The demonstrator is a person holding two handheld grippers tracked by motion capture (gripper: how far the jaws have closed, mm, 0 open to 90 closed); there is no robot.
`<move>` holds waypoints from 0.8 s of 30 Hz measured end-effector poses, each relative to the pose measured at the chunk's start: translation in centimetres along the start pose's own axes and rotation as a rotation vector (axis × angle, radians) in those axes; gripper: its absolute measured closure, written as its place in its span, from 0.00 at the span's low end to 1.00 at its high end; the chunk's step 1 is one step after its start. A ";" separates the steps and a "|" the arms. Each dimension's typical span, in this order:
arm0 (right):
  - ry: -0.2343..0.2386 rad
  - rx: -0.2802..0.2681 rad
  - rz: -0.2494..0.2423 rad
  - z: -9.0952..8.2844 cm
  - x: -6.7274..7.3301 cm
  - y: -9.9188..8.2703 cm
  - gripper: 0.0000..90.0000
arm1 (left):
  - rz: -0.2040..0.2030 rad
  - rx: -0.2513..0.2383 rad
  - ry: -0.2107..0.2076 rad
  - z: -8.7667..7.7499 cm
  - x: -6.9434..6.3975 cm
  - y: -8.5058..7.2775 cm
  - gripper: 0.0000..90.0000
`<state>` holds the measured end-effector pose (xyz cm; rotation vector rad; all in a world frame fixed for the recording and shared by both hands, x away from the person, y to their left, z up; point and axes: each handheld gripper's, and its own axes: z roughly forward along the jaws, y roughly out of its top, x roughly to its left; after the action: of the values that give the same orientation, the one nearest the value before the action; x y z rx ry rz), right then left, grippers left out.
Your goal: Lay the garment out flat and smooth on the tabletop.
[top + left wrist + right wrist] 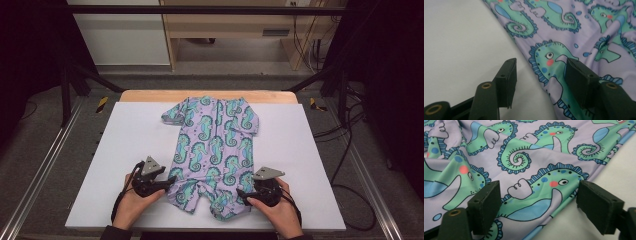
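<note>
We count one garment [212, 150], a lilac one-piece printed with seahorses, with two short sleeves and two leg openings. It lies on one white sheet [125, 150], which covers one wooden table [150, 95].

We count two hand-held grippers: one left gripper [167, 184] and one right gripper [241, 192]. Each carries two black jaws and one grey three-cornered plate. Two hands hold them, one hand per gripper.

In the left gripper view we count two fully drawn seahorse heads between and beyond the jaws.
</note>
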<state>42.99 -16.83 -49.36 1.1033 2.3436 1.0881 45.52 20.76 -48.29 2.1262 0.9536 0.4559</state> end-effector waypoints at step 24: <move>0.061 -0.034 -0.060 -0.1 -0.4 0.1 0.97 | 0.039 -0.008 -0.024 0.2 -1.9 0.0 0.97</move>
<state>43.24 -17.17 -49.19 0.9944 2.3796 1.1514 44.36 19.23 -48.41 2.1416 0.8964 0.4515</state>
